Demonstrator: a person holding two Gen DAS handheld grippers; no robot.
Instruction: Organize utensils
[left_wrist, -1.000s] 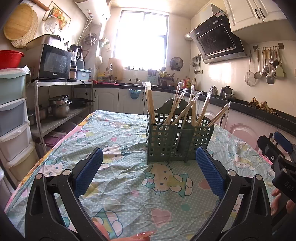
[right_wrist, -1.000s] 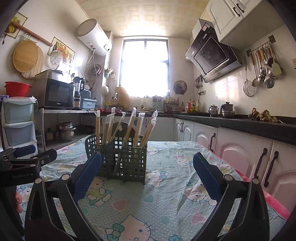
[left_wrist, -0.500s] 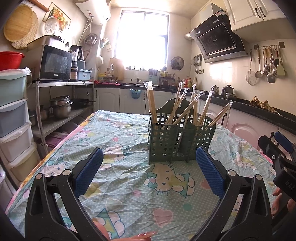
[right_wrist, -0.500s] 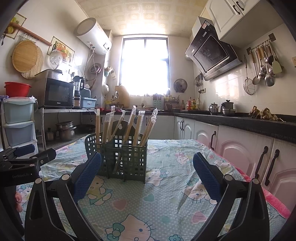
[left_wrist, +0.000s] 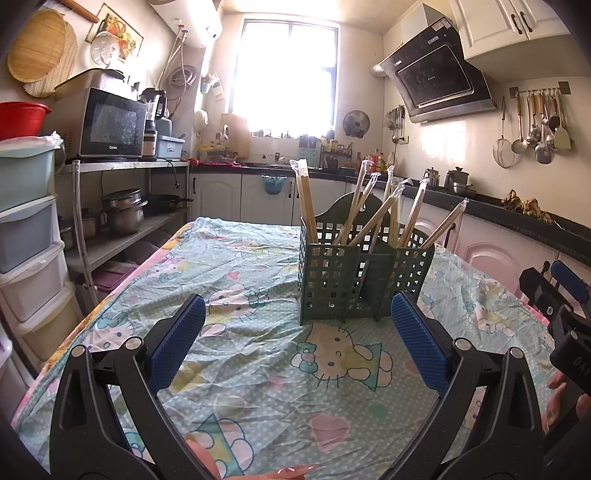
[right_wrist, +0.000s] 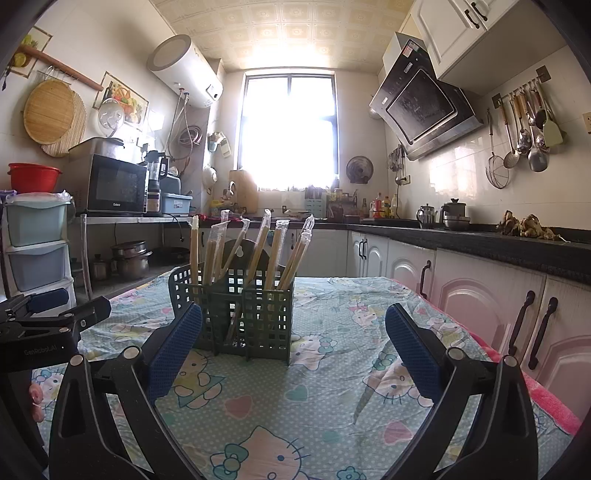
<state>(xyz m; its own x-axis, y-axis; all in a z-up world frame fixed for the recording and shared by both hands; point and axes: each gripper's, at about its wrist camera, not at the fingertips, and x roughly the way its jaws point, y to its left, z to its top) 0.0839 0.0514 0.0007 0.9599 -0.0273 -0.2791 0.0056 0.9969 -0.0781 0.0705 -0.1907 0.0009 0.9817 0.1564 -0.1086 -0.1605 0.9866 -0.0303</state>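
Sunlit kitchen fills both of your views, with a bright window (left_wrist: 286, 74) at the top centre and a range hood (left_wrist: 439, 85) in the upper right. Your tabletop (left_wrist: 258, 369) wears a wrinkled cartoon-cat cloth that runs across the lower half of each frame. Your left gripper (left_wrist: 297, 334) hangs low over that cloth, its blue-padded jaws spread wide and holding nothing. Your right gripper (right_wrist: 291, 339) sits the same way in its own view, jaws wide apart and empty. A green slotted basket (left_wrist: 351, 284) stands upright on the cloth, just right of centre in the left view and left of centre in the right view. Wrapped chopsticks (left_wrist: 373, 206) stand in its compartments, leaning at different angles, tips above the rim. At the right edge of the left view you see your other gripper's black body, well apart from the basket.
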